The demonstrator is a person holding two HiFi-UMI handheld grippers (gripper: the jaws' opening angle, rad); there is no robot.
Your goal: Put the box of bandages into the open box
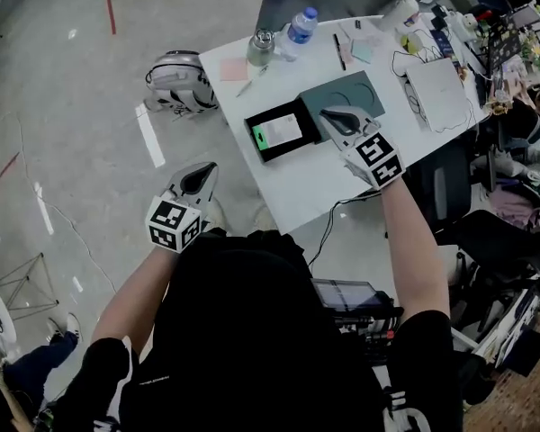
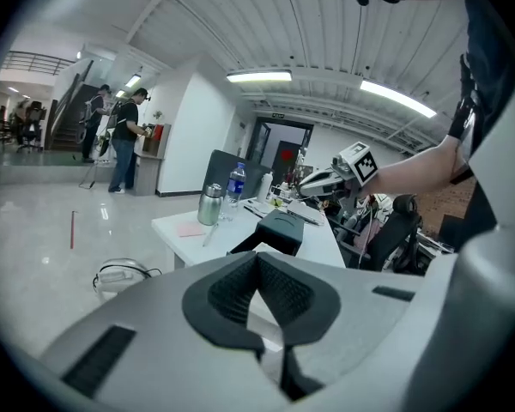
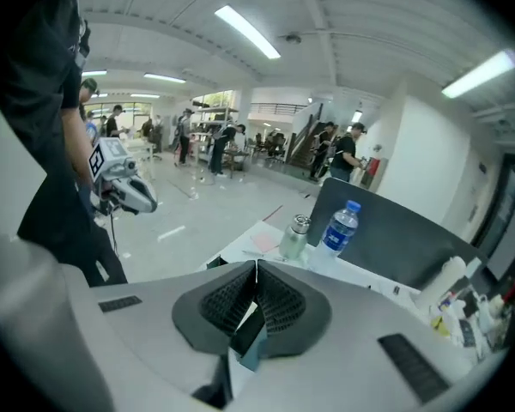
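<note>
A black open box (image 1: 259,147) lies on the white table (image 1: 315,183). Inside it is the white box of bandages (image 1: 277,130) with a green label. The box's grey-green lid (image 1: 353,91) lies flat to its right. My right gripper (image 1: 325,114) hovers over the seam between box and lid, its jaws shut and holding nothing; in the right gripper view its tips (image 3: 256,266) meet, and black and teal show below them. My left gripper (image 1: 212,167) hangs off the table's left side over the floor, its jaws (image 2: 257,257) shut and empty.
A water bottle (image 1: 299,27), a steel cup (image 1: 261,48) and a pink note (image 1: 234,68) stand at the table's far end. A white device (image 1: 436,93) with cables lies at the right. A backpack (image 1: 180,81) rests on the floor. Chairs (image 1: 450,187) crowd the right side.
</note>
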